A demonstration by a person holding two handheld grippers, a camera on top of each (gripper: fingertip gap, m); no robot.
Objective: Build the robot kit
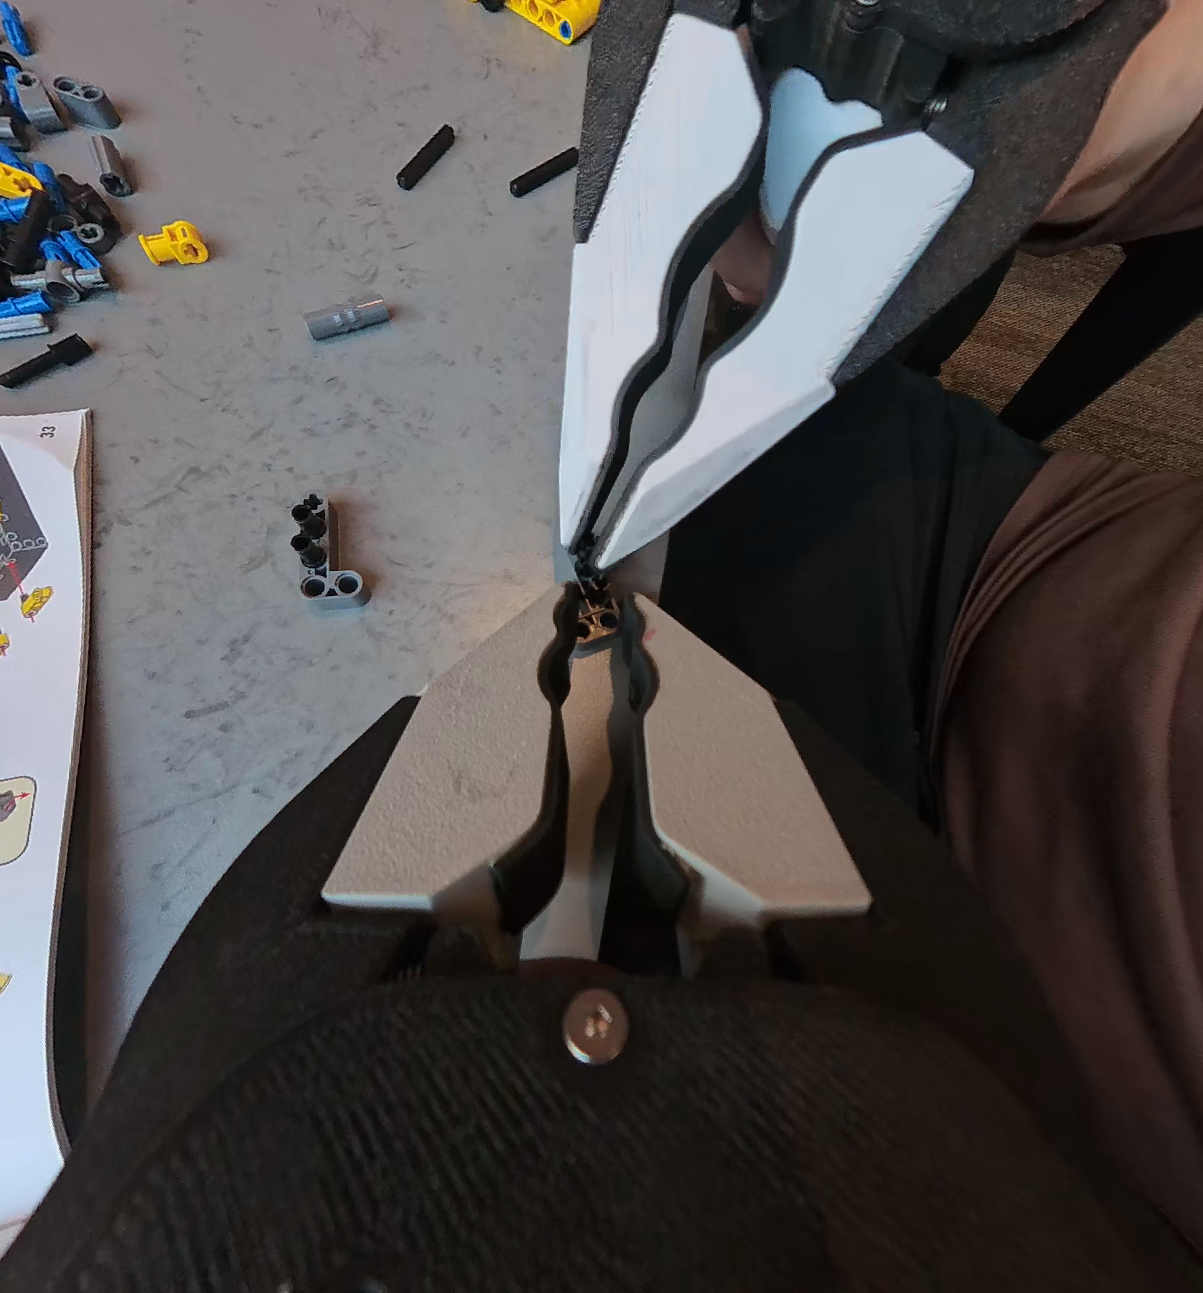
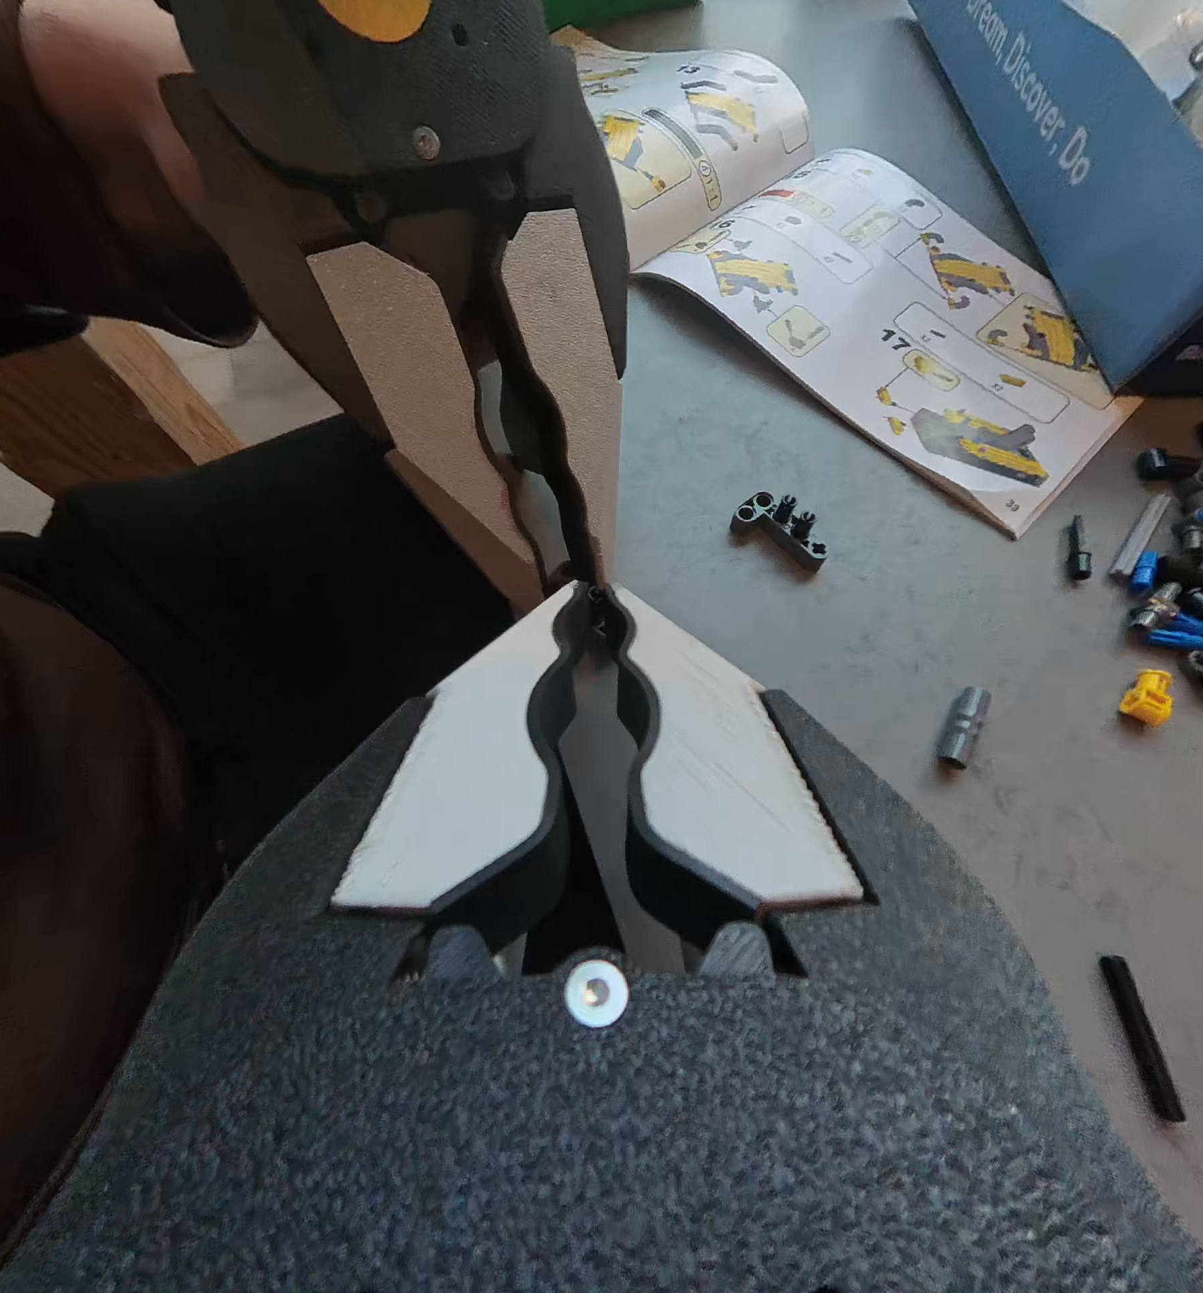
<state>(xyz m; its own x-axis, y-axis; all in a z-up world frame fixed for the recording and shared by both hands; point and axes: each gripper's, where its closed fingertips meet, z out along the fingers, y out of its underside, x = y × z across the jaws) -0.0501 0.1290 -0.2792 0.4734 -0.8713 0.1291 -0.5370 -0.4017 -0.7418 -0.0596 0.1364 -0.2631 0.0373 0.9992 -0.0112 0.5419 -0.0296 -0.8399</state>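
In the left wrist view my left gripper (image 1: 595,603) is shut on a small dark piece with round holes (image 1: 595,625). My right gripper (image 1: 588,556) comes down from above with white fingers, tip to tip with the left. In the right wrist view my right gripper (image 2: 597,590) is shut on a small black pin (image 2: 597,603). The left gripper (image 2: 576,568) meets it from above with beige fingers. Both hover at the table's near edge, over a person's lap. Where the two pieces touch is hidden between the fingertips.
On the grey table lie an L-shaped grey beam with black pins (image 1: 329,560) (image 2: 781,525), a grey sleeve (image 1: 347,318), a yellow connector (image 1: 173,243), black axles (image 1: 425,156), a pile of small parts (image 1: 11,196), an open instruction booklet (image 2: 864,315) and a blue box (image 2: 1088,175). From either gripper's tips it is about 15 centimeters to the yellow connector (image 1: 173,243). My right wrist view (image 2: 1142,688) looks at it from another angle.
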